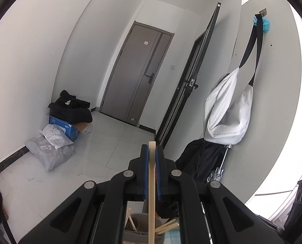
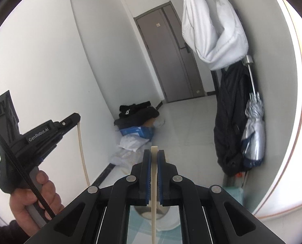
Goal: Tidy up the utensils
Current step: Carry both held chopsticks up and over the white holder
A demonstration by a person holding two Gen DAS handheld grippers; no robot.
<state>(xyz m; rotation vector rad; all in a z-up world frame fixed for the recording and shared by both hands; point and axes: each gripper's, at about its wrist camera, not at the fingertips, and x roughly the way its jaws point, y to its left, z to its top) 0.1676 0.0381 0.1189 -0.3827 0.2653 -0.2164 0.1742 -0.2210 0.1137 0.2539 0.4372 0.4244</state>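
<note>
Left wrist: left gripper is clamping a pale wooden stick between its blue pads, jaws nearly closed on it. The stick is standing upright, its tip poking just above the fingertips, its lower end running off the bottom edge. Below the gripper a grey holder is holding more wooden sticks, leaning. Behind: grey door, blue box with black clothes on it by the wall, white bag hanging from a hook.

Right wrist: right gripper is pinching a second pale stick in the same way, jaws nearly closed, stick upright, tip just above the fingertips. Below it a round container is sitting on a light blue checked cloth; contents unclear. At left a hand is gripping the left gripper, with its stick hanging down from the jaws. At right, a folded umbrella is hanging beside a black garment.
</note>
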